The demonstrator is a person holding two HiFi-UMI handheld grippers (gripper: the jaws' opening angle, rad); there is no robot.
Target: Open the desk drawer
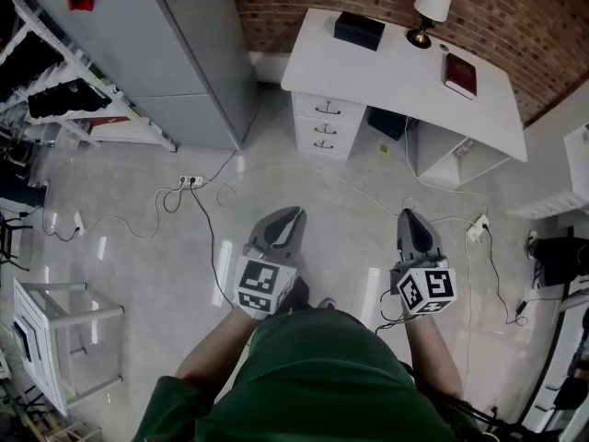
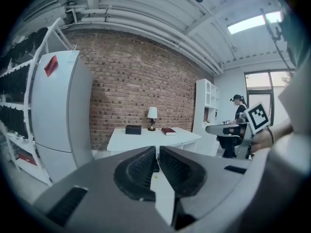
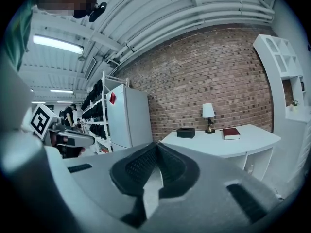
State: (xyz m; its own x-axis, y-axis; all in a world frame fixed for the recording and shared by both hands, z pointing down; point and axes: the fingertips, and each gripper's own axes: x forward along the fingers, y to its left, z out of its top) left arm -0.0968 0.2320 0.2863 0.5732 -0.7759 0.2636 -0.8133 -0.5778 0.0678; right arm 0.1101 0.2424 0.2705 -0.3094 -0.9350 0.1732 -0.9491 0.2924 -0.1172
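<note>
The white desk [image 1: 396,72] stands against the brick wall, some way ahead of me. Its stack of three drawers [image 1: 324,125] sits under the left end, all pushed in, each with a small dark handle. My left gripper [image 1: 293,213] and right gripper [image 1: 409,214] are held side by side low over the floor, far short of the desk, both shut with nothing in them. The desk [image 2: 146,139] shows above the shut tips in the left gripper view [image 2: 158,150], and the desk [image 3: 228,142] lies to the right of the closed tips in the right gripper view [image 3: 156,144].
On the desk are a black box [image 1: 359,30], a lamp [image 1: 431,5] and a red book [image 1: 459,75]. A grey fridge [image 1: 184,53] and a rack stand to the left. A power strip [image 1: 191,181] and cables trail over the floor. A white stool [image 1: 55,339] is near left.
</note>
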